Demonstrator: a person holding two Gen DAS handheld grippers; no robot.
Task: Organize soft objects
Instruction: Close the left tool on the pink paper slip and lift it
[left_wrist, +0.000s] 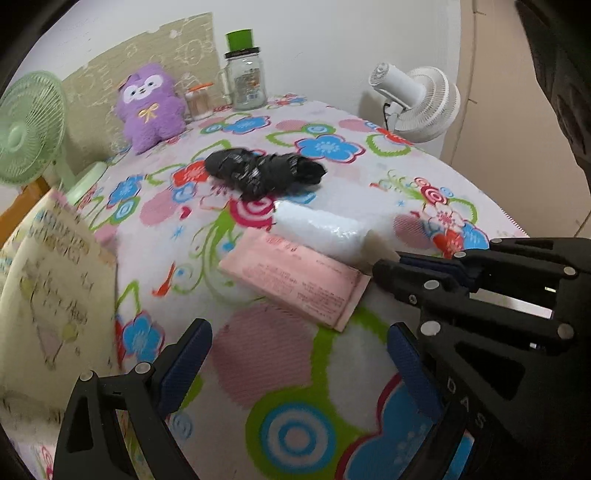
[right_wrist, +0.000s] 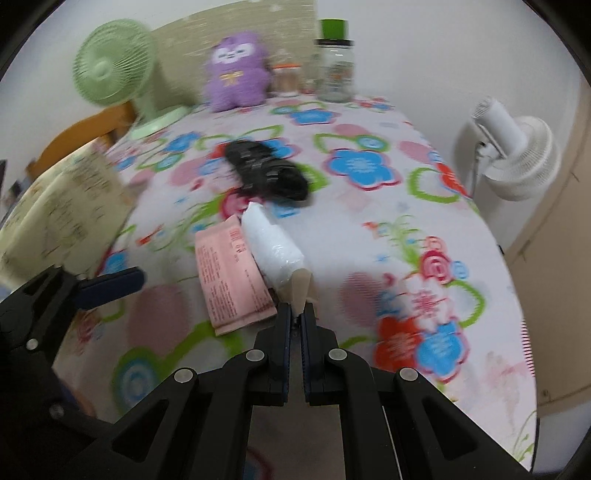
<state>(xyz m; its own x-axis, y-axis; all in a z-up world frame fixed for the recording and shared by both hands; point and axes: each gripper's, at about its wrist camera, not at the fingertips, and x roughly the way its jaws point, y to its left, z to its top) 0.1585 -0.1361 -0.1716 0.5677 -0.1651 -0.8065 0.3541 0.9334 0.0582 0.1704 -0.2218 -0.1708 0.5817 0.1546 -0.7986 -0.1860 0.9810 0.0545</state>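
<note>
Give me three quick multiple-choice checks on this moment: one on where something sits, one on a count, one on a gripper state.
1. Where is the pink packet relative to the white plastic pack?
A. Right beside it, edges meeting
B. At the far wall
C. Under the plush

2. How many fans are in view?
A. One
B. Two
C. Three

3. What is the right gripper doing?
A. Open above the black bundle
B. Shut on the white plastic pack's end tab
C. Shut on the pink packet

Answers: 1 A, the two lie side by side mid-bed. 2 B, a green fan and a white fan. 3 B, its jaws pinch the beige tab, while the left gripper is open.
</note>
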